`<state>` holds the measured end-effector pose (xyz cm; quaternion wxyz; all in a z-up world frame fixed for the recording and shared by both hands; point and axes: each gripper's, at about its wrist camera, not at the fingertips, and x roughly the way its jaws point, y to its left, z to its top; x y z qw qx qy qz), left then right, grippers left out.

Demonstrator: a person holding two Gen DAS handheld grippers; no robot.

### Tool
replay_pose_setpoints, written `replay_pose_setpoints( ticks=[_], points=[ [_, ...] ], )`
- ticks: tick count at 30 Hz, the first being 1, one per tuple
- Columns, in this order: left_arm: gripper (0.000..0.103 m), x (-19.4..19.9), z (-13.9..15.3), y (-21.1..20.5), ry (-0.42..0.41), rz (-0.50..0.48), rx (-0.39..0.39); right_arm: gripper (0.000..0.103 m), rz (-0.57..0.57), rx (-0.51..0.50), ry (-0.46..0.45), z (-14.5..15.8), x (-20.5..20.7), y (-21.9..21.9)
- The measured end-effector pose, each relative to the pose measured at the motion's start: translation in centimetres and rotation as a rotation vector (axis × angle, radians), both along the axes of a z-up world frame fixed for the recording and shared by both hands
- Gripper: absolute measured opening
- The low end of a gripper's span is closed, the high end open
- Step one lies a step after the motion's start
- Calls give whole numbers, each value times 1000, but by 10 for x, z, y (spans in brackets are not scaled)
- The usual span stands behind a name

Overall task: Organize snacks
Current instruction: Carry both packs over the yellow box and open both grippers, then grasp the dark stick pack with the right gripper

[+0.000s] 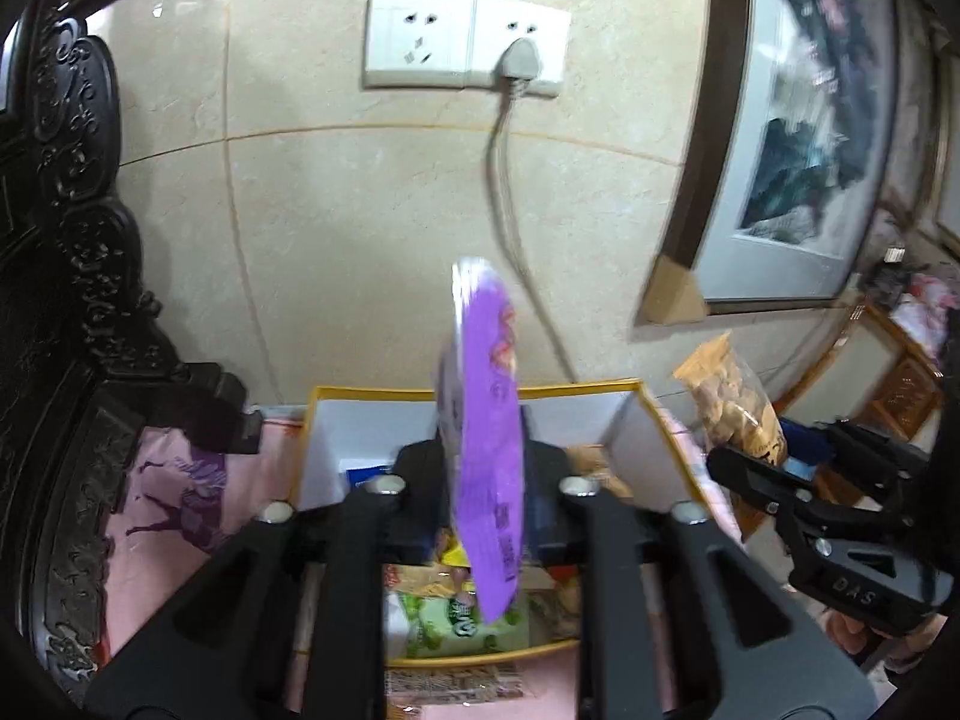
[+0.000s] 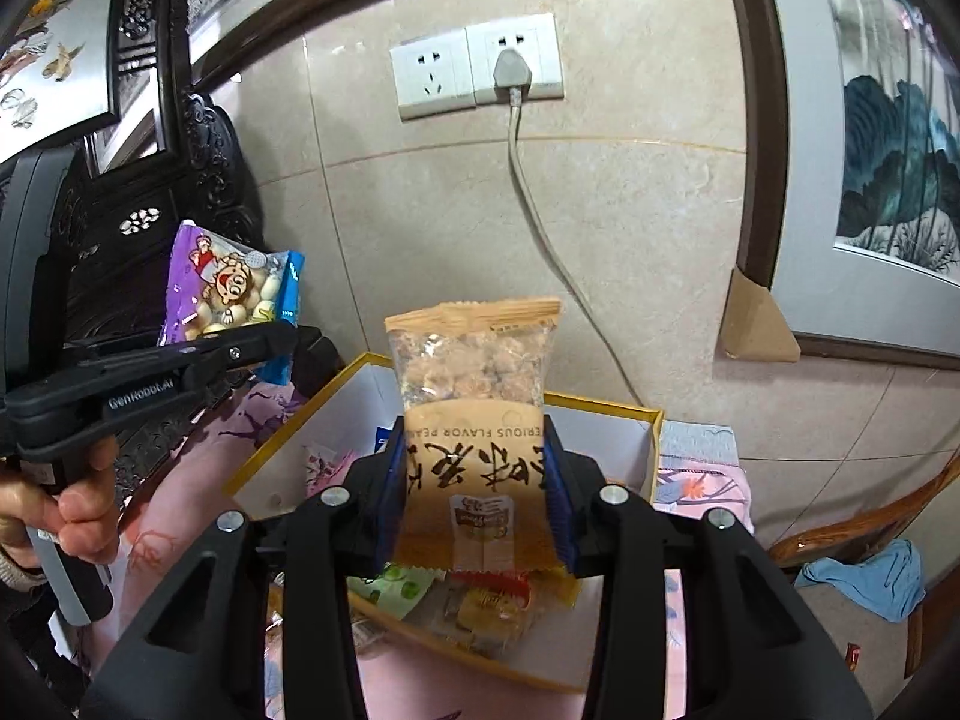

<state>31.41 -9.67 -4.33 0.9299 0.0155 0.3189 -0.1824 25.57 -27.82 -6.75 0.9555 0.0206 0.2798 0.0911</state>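
A purple snack packet (image 1: 486, 420) stands edge-on between the fingers of my left gripper (image 1: 483, 468). The fingers are wide apart and do not press it. In the right wrist view the purple packet (image 2: 222, 288) shows a cartoon print above the left gripper (image 2: 288, 342). My right gripper (image 2: 474, 480) is shut on a tan peanut packet (image 2: 474, 396), its blue pads (image 2: 390, 480) pressing both sides. The peanut packet (image 1: 729, 396) and the right gripper (image 1: 726, 462) also show at the right of the left wrist view. Both packets hang over a yellow-rimmed white box (image 1: 630, 420) (image 2: 600, 405) that holds several snacks, among them a green packet (image 1: 456, 624).
The box rests on a pink patterned cloth (image 1: 180, 498). Behind it is a tiled wall with a socket and plugged cable (image 1: 516, 54). Dark carved furniture (image 1: 78, 240) stands at the left, a framed painting (image 1: 798, 138) at the right. A person's hand (image 2: 72, 510) grips the left handle. A wooden chair bears a blue cloth (image 2: 864, 576).
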Motion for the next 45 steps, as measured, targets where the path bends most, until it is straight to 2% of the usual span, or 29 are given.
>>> replay_pose_setpoints(
  ticks=[1, 2, 5, 8, 14, 21, 25, 30, 35, 41, 45],
  points=[
    [85, 0, -1, 1, 5, 41, 17, 63, -14, -11, 2, 0, 1, 1],
    [91, -3, 1, 4, -8, 85, 24, 68, -36, -16, -16, 3, -3, 1],
    [92, -21, 8, 20, -59, 89, -11, 68, -2, 1, -51, 7, -18, 3],
    [93, -36, 5, 39, -45, 125, -19, 68, 52, 1, -35, 2, -31, 11],
    [95, -72, -30, 89, 97, 229, -63, 68, 194, -59, 25, -22, -58, 38],
    [95, -119, -81, 121, 223, 313, -21, 68, 333, -142, 100, -60, -81, 72],
    [95, -138, -100, 129, 276, 323, 14, 68, 418, -225, 145, -86, -87, 97],
    [95, -152, -108, 140, 293, 335, 43, 68, 502, -320, 165, -109, -81, 123],
    [95, -159, -108, 156, 301, 374, 7, 68, 566, -455, 130, -135, -70, 147],
    [95, -163, -114, 166, 324, 400, 5, 67, 637, -517, 179, -165, -42, 165],
    [95, -165, -114, 169, 334, 411, 1, 65, 656, -520, 213, -178, -28, 171]
  ],
)
